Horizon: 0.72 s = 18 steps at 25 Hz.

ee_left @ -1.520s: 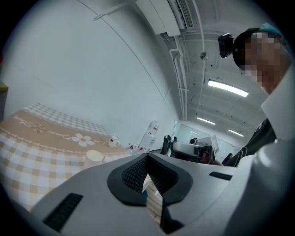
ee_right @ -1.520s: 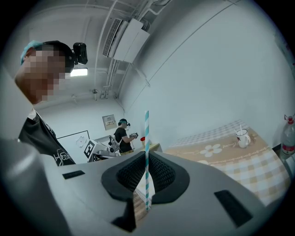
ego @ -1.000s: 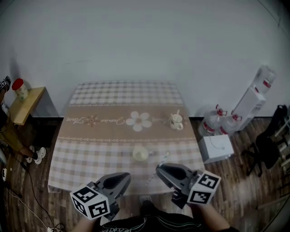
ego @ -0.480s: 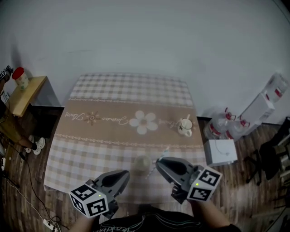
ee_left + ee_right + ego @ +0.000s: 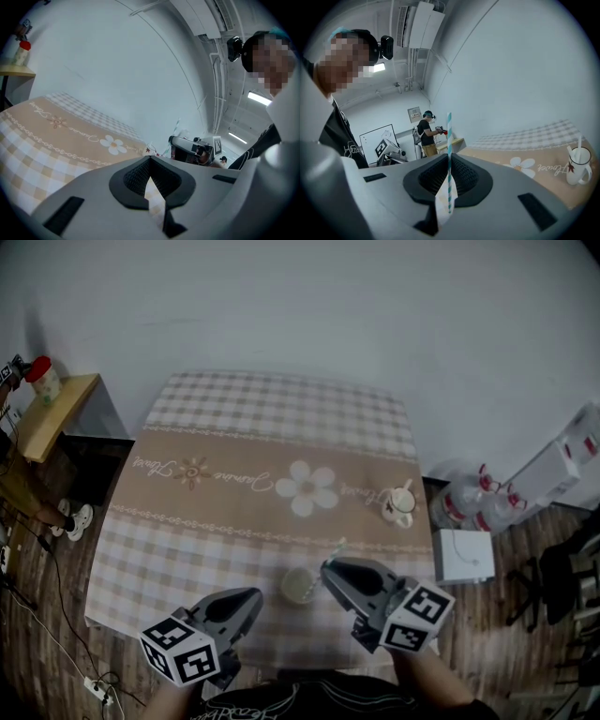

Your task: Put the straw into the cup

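Teal-striped paper straw (image 5: 449, 140): likely light, crushable, so grip gently. Right gripper (image 5: 449, 185) pinches its lower part. Left gripper (image 5: 150, 161) closed, empty. Cup (image 5: 297, 585) just left of straw.

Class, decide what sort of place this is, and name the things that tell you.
Probably a lab or test room, not a home: a table with a checked cloth against a bare wall, big water bottles on the floor, and another person with head-mounted gear.
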### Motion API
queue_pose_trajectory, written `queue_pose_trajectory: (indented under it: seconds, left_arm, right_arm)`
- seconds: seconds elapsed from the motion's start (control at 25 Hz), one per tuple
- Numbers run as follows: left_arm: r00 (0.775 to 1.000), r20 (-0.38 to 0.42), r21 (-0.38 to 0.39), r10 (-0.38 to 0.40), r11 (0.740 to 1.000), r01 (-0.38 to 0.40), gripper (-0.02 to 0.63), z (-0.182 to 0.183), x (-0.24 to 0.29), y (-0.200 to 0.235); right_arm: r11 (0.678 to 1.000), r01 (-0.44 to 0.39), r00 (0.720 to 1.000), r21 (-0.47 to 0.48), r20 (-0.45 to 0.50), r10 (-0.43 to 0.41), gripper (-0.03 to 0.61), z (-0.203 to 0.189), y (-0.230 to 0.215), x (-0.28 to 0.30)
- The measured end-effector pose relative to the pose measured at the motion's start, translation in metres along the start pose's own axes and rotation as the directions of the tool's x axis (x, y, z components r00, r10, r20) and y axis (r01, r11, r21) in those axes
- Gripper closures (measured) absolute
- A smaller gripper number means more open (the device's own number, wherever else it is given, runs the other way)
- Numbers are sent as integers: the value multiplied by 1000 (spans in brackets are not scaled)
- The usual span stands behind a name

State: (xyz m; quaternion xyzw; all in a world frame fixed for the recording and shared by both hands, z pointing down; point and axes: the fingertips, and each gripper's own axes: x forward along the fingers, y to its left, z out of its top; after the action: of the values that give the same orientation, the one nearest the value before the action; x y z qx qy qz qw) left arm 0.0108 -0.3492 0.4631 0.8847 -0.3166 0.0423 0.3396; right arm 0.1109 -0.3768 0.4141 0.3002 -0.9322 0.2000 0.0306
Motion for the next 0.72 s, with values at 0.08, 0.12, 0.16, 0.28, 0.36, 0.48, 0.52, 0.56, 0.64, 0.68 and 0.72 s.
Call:
queue_pose_trajectory:
  seconds: [0.08,0.12,0.16,0.28,0.36,0.48,0.52,0.56,0.64,0.68,0.72]
  left_arm:
    - [1000,-6,-11,6,1000,-7,617,-3,3,6]
    - [1000,-11,-16,10,1000,-10,617,-5,4,10]
    - [1000,-16,-21,14,1000,-15,617,-7,6,13]
    - [999,-31,-37,26,999,-28,617,-13,9,22]
    - [999,-38,-50,32,998,-34,617,-17,11,29]
    - [998,-46,-59,40,997,-42,617,-20,12,38]
    - [998,-47,-62,42,997,-45,617,-21,13,40]
    - [998,-48,-66,45,997,-48,617,-22,13,42]
    - [998,-48,-76,50,996,-53,617,-23,14,44]
    - [997,-48,-81,52,995,-56,617,-24,15,45]
    - [997,-49,-85,53,995,-57,617,-24,16,45]
  right_arm:
    - [1000,5,1000,2,-16,-5,546,-9,-7,6]
    - [1000,5,1000,7,-23,-5,546,-13,-11,9]
    - [1000,6,1000,14,-29,-6,546,-18,-15,12]
    - [999,15,999,41,-52,-13,546,-34,-27,20]
    - [998,23,998,62,-67,-19,546,-45,-34,24]
    - [996,35,996,85,-90,-27,546,-59,-44,30]
    - [995,39,995,88,-97,-30,546,-64,-46,32]
    - [995,43,994,89,-105,-33,546,-68,-49,33]
    - [995,52,991,83,-125,-41,546,-77,-53,35]
    - [995,56,990,77,-135,-45,546,-81,-55,36]
    - [996,58,989,74,-142,-47,546,-84,-57,38]
